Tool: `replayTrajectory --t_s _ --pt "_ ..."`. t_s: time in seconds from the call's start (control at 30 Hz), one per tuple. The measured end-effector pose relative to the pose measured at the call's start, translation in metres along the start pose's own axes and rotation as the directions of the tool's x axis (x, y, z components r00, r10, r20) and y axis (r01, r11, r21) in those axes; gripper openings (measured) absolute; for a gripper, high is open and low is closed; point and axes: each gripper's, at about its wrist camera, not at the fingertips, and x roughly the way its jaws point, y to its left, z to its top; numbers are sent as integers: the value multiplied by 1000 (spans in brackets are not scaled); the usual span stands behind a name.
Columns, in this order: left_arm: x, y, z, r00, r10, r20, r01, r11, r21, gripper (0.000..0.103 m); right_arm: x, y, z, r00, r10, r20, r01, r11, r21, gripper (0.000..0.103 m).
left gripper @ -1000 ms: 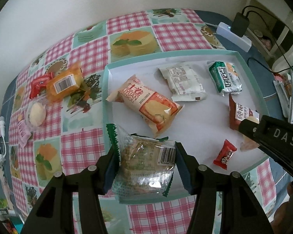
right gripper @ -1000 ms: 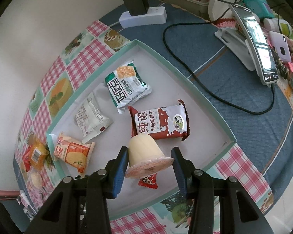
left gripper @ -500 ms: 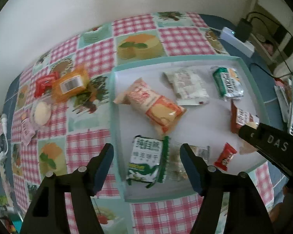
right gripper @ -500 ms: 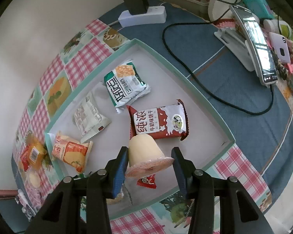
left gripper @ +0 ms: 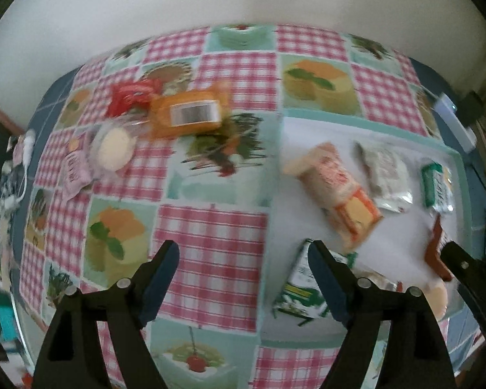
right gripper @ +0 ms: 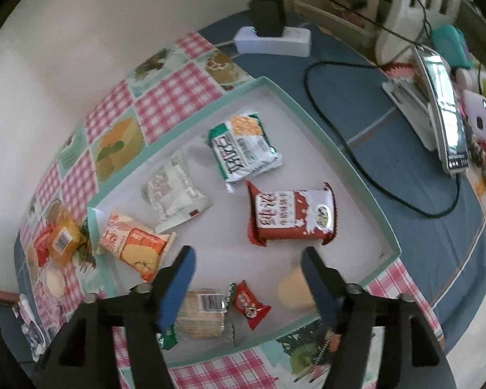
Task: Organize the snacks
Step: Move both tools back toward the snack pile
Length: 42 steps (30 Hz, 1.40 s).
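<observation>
A teal-rimmed white tray (right gripper: 311, 120) holds several snacks: a green-white packet (right gripper: 243, 149), a silver packet (right gripper: 175, 194), an orange cracker pack (right gripper: 133, 248), a red-brown milk biscuit pack (right gripper: 291, 215), a red candy (right gripper: 249, 303), a clear biscuit pack (right gripper: 201, 316) and a pudding cup (right gripper: 295, 290). My right gripper (right gripper: 248, 287) is open above the tray's near edge, the cup beside its right finger. My left gripper (left gripper: 243, 278) is open and empty over the checked cloth left of the tray (left gripper: 272, 175). An orange packet (left gripper: 188, 113), red packet (left gripper: 129, 95), jelly cup (left gripper: 113, 149) and pink sachet (left gripper: 74, 171) lie on the cloth.
A power strip with charger (right gripper: 272, 37), a black cable (right gripper: 356, 165), a phone on a stand (right gripper: 440, 113) and small items (right gripper: 476, 120) lie on the blue cloth right of the tray. A wall stands behind the table.
My right gripper opened and let go of the pudding cup, which now sits in the tray. My left gripper, open since dropping the biscuit pack, swung left over the cloth.
</observation>
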Motion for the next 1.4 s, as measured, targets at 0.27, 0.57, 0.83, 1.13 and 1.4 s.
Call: replayTrajectory --t_s 0.27,0.57,0.83,1.13,1.4 --pt "7 37 8 1000 12 -19 -14 995 -104 83 -4 18 -5 999 -7 36 10 996 -87 103" --pt "15 72 16 999 -8 -41 1 984 -177 83 -9 29 -8 999 -20 49 26 992 -124 103" --pt "19 128 21 999 29 -39 -38 966 -257 83 -17 61 -14 998 -22 57 32 982 -186 103" --pt "26 182 21 990 131 -53 -141 944 -297 83 -10 123 -39 1000 -9 24 16 950 -313 103" --pt "31 220 18 988 143 -64 -156 922 -354 83 -3 168 -64 1000 -4 3 5 919 -394 103"
